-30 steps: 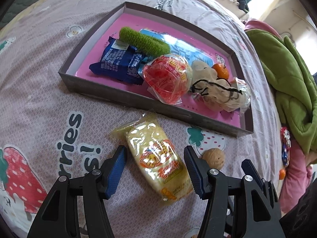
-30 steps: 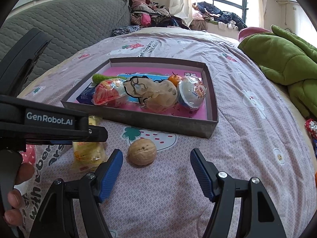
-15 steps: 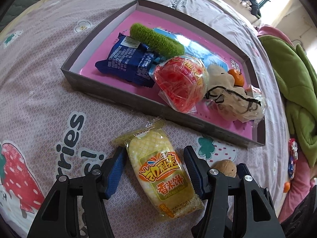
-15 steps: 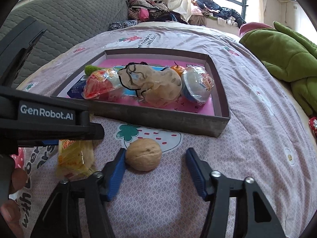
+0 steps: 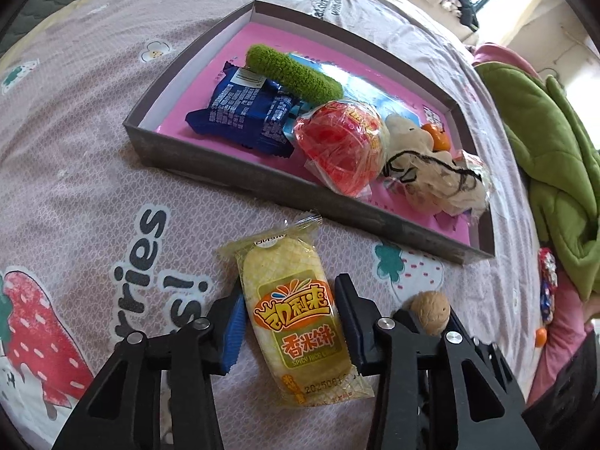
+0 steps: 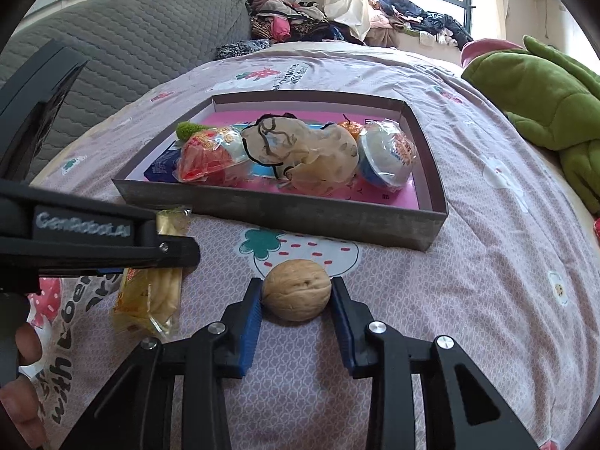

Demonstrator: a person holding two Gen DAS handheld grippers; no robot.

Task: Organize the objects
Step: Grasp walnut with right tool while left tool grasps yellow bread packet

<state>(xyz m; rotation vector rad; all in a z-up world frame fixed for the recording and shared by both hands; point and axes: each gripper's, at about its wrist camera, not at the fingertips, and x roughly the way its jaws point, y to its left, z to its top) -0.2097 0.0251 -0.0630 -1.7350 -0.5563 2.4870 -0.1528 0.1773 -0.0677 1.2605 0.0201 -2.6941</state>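
The left gripper (image 5: 290,322) is seen narrowed around the yellow rice cracker packet (image 5: 298,322), its blue pads (image 5: 234,332) pressed against both long sides of the wrapper, which lies on the bedsheet (image 5: 75,172) just in front of the tray. The right gripper (image 6: 296,317) is closed likewise on the walnut (image 6: 296,294), a pad touching each flank of the shell while the nut rests on a printed strawberry. Half a second ago both pairs of fingers were spread wider, with clear gaps beside the packet and the walnut; those gaps have since been closed, and both cameras have been brought closer to their objects. Beyond the grippers, the shallow grey tray (image 6: 285,217) with a pink floor is seen holding a blue snack packet (image 5: 243,112), a green fuzzy roll (image 5: 292,75), a red wrapped ball (image 5: 343,146), a cream drawstring pouch (image 6: 300,150), a small orange (image 5: 437,138) and a blue-and-white wrapped ball (image 6: 386,161). The surface is a lilac sheet printed with strawberries and lettering. A green blanket (image 6: 543,101) is heaped at the right, a grey quilted headboard (image 6: 131,45) stands at the left, and clothes (image 6: 412,18) are piled under a bright window at the far end.
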